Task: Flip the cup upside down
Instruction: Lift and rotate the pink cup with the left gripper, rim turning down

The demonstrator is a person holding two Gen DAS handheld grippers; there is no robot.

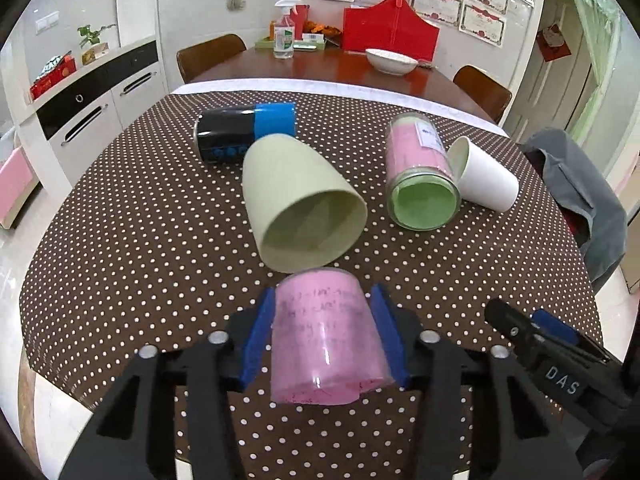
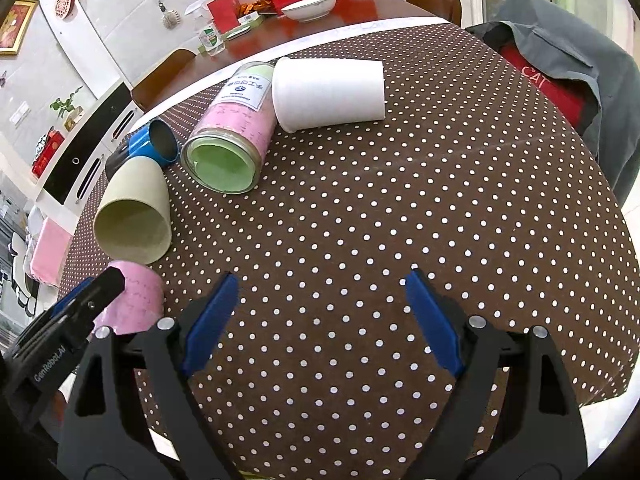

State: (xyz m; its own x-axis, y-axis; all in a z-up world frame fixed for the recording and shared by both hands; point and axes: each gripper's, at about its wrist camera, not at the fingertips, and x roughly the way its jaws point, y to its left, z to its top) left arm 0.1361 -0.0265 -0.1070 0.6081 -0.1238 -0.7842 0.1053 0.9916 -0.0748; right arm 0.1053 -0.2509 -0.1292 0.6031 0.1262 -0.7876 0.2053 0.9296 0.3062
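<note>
Over dotted tablecloth [image 1: 140, 240], pink cup [image 1: 328, 336] upended, axis near-vertical.

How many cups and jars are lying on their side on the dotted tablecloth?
4: black-and-blue cup at the back left, beige cup in front of it, glass jar to the right, white cup touching that jar.

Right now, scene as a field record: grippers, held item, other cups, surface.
left gripper: shut on the pink cup, blue pads on both its sides
right gripper: open, holds nothing, over the dotted tablecloth
pink cup: clear wall, pink lining, at the table's near edge
beige cup: on its side, mouth toward the camera
glass jar: on its side, green and pink inside, touching the white cup
white cup: on its side
black-and-blue can: on its side behind the beige cup
</note>
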